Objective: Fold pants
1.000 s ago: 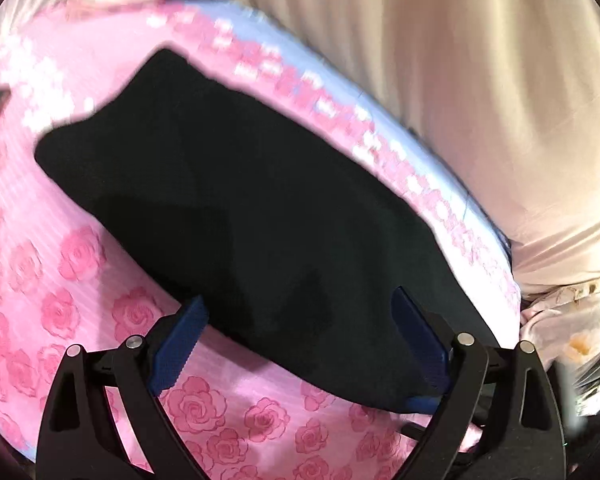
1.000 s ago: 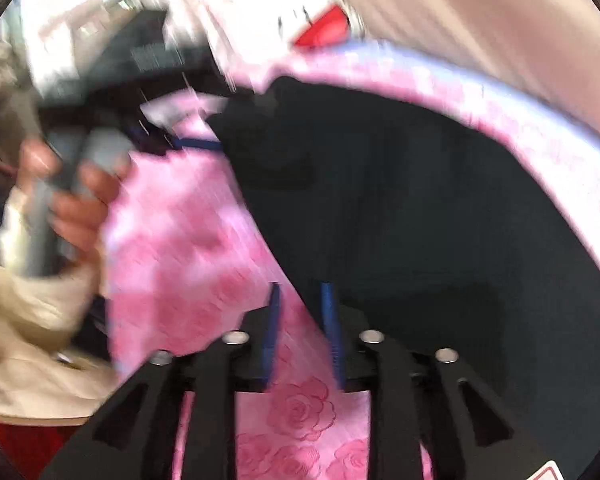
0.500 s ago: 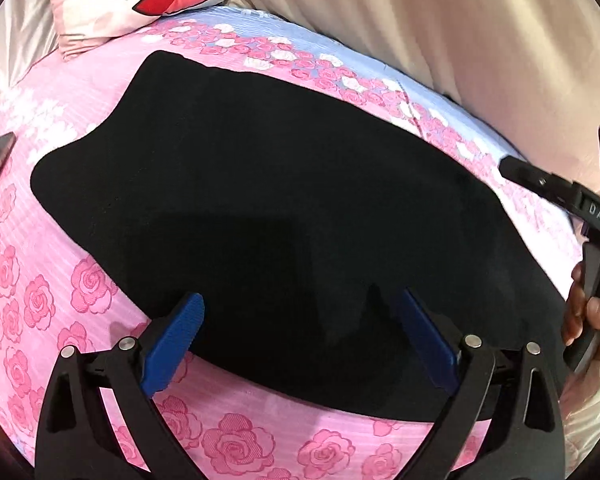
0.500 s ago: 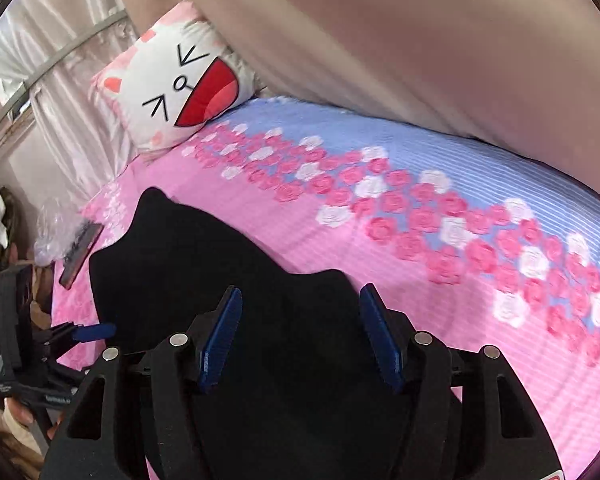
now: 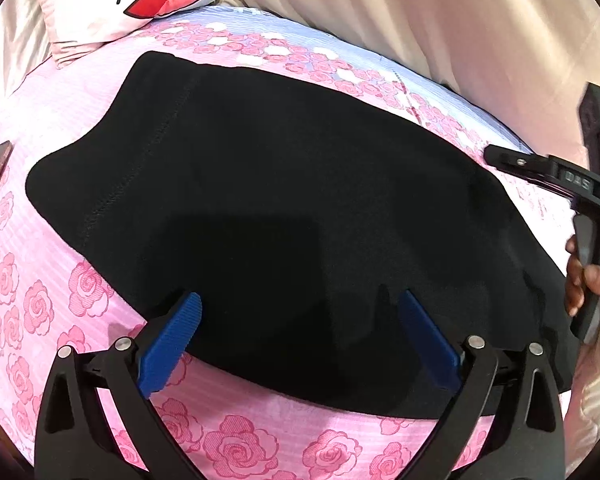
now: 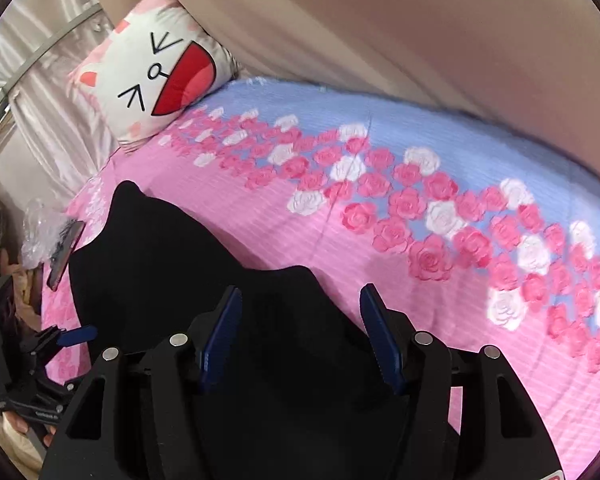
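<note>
- Your left gripper (image 5: 298,344) stands wide apart over the near hem of the pants (image 5: 260,208), clamping nothing; the cloth runs from 12 o'clock ahead away toward 2.
- The pants lie flat on the rose bedspread (image 5: 36,280), long axis from 10 to 4 o'clock.
- Your right gripper (image 6: 300,336) is part-spread and empty, with dark cloth directly beneath it; I judge both hands about equally near.

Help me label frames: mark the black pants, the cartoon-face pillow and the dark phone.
Black pants (image 5: 284,200), left wrist view, middle of fabric.
Cartoon-face pillow (image 6: 156,64), right wrist view, white front.
Dark phone (image 6: 65,254), right wrist view, its screen.
</note>
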Motion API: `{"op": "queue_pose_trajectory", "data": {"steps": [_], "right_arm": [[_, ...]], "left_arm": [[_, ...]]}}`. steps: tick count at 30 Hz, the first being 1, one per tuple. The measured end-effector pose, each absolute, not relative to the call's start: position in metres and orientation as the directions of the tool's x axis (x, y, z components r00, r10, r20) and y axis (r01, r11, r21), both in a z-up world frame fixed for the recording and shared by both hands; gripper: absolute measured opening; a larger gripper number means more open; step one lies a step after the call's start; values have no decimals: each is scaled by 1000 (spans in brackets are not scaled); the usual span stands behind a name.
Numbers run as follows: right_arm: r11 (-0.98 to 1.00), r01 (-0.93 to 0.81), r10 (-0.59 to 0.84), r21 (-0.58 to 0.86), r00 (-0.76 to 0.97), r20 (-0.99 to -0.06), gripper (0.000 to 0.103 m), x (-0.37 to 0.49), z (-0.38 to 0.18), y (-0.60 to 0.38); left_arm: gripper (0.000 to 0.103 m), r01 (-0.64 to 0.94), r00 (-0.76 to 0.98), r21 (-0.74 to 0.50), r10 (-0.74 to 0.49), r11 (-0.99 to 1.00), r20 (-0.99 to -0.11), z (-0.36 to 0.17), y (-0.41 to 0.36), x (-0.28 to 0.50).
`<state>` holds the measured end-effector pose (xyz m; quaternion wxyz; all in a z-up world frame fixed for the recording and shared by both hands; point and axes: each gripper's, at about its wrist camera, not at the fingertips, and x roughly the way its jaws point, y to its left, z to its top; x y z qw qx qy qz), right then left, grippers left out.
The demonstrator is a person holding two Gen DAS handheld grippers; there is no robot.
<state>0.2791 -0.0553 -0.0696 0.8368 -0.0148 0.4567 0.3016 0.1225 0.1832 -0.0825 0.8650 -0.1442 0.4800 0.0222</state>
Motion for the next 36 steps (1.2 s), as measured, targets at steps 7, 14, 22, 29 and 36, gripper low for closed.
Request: {"op": "queue_pose_trajectory", "data": {"steps": [7, 14, 22, 29, 36], "right_arm": [[807, -549, 467, 218, 366, -805, 60, 284, -88, -31], [755, -465, 628, 462, 310, -714, 60, 301, -88, -68], [819, -546, 429, 177, 378, -820, 14, 292, -99, -20], [853, -495, 405, 165, 428, -808, 8, 320, -100, -19], [845, -529, 391, 73, 519, -761, 9, 268, -68, -37]], "left_arm": [[98, -165, 541, -289, -159, 943, -826, -83, 196, 125], [98, -151, 542, -277, -154, 949, -826, -84, 196, 126], [98, -150, 543, -237, -120, 960, -831, -83, 182, 120], [98, -153, 542, -218, -102, 964, -834, -87, 180, 122], [98, -146, 549, -221, -106, 964, -829, -89, 178, 118]]}}
